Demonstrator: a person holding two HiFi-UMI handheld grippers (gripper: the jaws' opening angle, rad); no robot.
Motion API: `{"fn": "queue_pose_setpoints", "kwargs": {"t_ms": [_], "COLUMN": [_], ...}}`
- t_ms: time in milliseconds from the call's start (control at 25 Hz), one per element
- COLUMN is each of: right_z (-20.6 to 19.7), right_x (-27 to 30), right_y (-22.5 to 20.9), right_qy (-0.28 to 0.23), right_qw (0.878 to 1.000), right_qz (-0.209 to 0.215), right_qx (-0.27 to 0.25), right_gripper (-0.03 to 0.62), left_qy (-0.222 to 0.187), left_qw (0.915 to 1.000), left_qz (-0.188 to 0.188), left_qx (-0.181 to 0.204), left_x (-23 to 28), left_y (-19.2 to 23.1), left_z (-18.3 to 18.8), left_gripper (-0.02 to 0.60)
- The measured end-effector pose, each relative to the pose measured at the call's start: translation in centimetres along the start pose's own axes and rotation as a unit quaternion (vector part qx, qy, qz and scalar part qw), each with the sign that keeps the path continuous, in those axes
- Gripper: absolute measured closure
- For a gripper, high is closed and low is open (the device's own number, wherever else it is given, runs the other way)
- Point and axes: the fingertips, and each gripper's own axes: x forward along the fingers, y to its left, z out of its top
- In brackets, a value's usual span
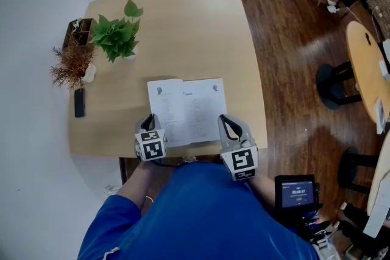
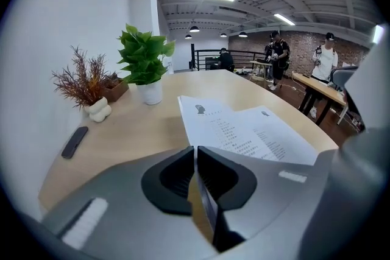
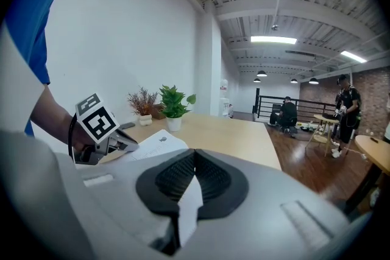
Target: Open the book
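The book (image 1: 186, 109) lies open and flat on the wooden table (image 1: 183, 21), near its front edge, with printed white pages facing up. My left gripper (image 1: 146, 123) rests at the book's lower left corner, its jaws shut with nothing between them (image 2: 195, 149). My right gripper (image 1: 224, 123) sits at the book's lower right corner, also shut and empty (image 3: 195, 152). In the left gripper view the open pages (image 2: 244, 131) spread just beyond the jaws. In the right gripper view the book (image 3: 152, 144) and the left gripper (image 3: 113, 142) are seen to the left.
A green potted plant (image 1: 119, 36), a dried plant (image 1: 72, 65), a wooden box (image 1: 78, 30) and a black phone (image 1: 79, 102) stand along the table's left side by the wall. Other tables (image 1: 365, 64) and stools (image 1: 332, 85) are to the right. People stand in the background (image 2: 275, 58).
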Motion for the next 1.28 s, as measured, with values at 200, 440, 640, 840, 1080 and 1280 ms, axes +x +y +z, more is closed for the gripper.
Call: {"fn": "queue_pose_setpoints", "kwargs": {"t_ms": [200, 440, 640, 840, 1080, 1280], "right_z": [0.0, -0.2, -0.3, -0.3, -0.1, -0.1], "right_x": [0.1, 0.2, 0.3, 0.7, 1.4, 1.7], "right_y": [0.8, 1.0, 1.1, 1.3, 1.3, 1.1], "right_qy": [0.005, 0.011, 0.014, 0.017, 0.018, 0.022], "right_qw": [1.0, 1.0, 1.0, 1.0, 0.999, 0.999], "right_qz": [-0.004, -0.016, -0.023, -0.027, -0.028, -0.028], "right_qx": [-0.004, -0.002, -0.003, -0.002, -0.002, -0.001], "right_gripper": [0.591, 0.591, 0.591, 0.591, 0.591, 0.591], "left_qy": [0.01, 0.021, 0.036, 0.047, 0.056, 0.06], "left_qw": [0.9999, 0.9996, 0.9986, 0.9968, 0.9945, 0.9938], "left_qz": [0.002, 0.001, 0.002, 0.006, 0.003, -0.002], "left_qx": [0.011, 0.017, 0.038, 0.064, 0.089, 0.094], "left_x": [0.3, 1.3, 2.4, 3.3, 4.1, 4.6], "left_y": [0.9, 2.1, 2.5, 3.0, 3.0, 2.5], "left_z": [-0.5, -1.5, -2.7, -3.4, -3.8, -3.9], "left_gripper": [0.555, 0.555, 0.555, 0.56, 0.575, 0.575]}}
